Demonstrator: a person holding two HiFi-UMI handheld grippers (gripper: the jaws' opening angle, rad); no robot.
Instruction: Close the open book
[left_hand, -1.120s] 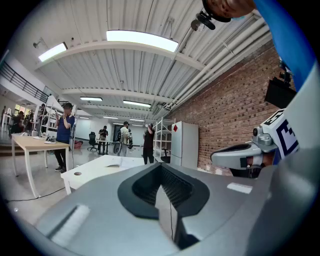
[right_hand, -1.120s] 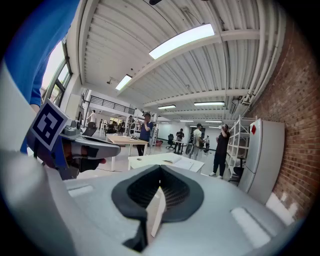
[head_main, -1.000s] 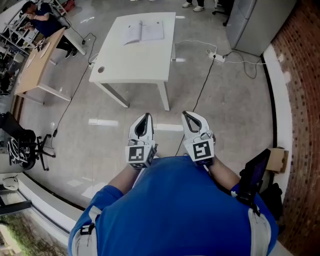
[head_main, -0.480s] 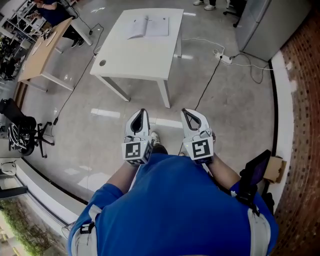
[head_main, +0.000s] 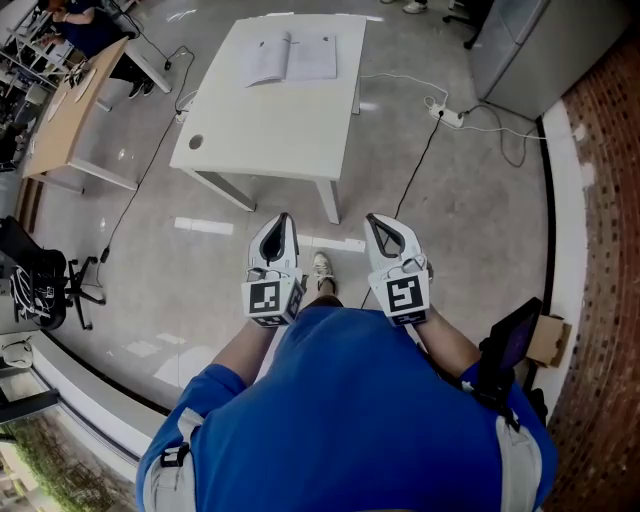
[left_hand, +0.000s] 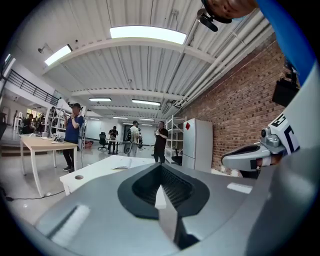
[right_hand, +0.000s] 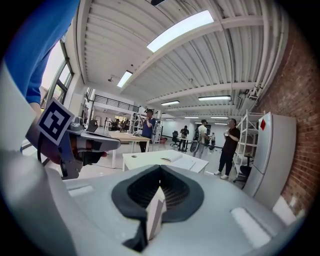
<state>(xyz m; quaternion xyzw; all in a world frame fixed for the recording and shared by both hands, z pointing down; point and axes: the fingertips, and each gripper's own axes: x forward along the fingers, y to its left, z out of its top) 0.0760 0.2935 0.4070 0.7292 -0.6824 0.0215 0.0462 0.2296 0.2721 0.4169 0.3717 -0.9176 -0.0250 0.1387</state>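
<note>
Well, the open book (head_main: 290, 58) lies flat on the far end of the white table (head_main: 270, 135), well apart from us. Our left gripper (head_main: 283, 218) and right gripper (head_main: 373, 221) are clenched, empty. The book looks light and bendy; we should lift one outer edge

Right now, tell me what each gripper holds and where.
Nothing. The left gripper and right gripper are both shut and empty; the open book lies untouched on the table.
</note>
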